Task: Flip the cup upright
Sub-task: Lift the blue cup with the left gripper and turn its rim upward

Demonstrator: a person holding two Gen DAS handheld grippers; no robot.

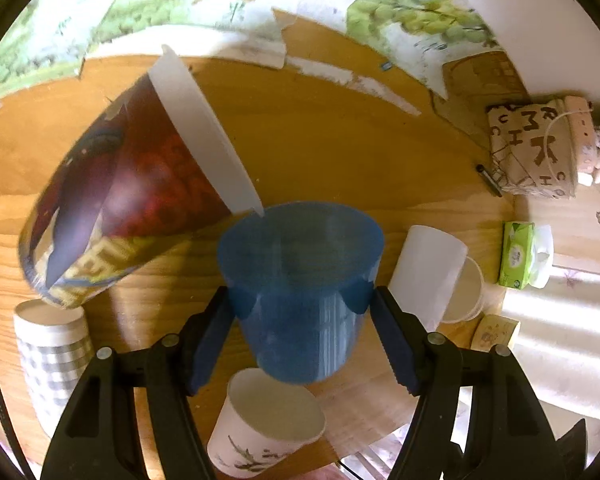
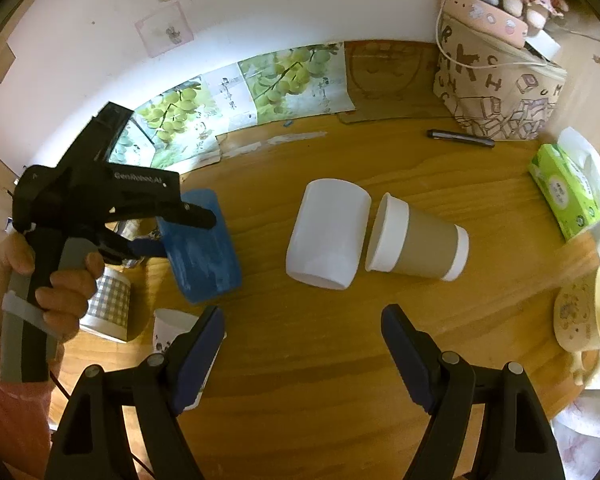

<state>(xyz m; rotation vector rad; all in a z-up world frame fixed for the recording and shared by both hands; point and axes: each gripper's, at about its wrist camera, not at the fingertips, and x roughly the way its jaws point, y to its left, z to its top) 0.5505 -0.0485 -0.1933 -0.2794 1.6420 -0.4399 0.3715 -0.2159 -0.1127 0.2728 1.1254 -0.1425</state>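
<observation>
My left gripper (image 1: 302, 308) is shut on a blue plastic cup (image 1: 300, 292) and holds it above the round wooden table (image 1: 340, 152). In the right wrist view the blue cup (image 2: 204, 244) hangs tilted in the left gripper (image 2: 156, 232) at the left. My right gripper (image 2: 302, 344) is open and empty, above the table's front. Beyond it a white cup (image 2: 326, 234) and a brown paper cup with white bands (image 2: 416, 240) lie on their sides, touching.
A tall red printed cup (image 1: 128, 200), a checked cup (image 1: 52, 352) and a small printed paper cup (image 1: 264, 428) stand near the blue cup. A green tissue pack (image 2: 568, 188), a patterned bag (image 2: 500, 88), a pen (image 2: 460, 138) and a yellow mug (image 2: 596, 320) are at the right.
</observation>
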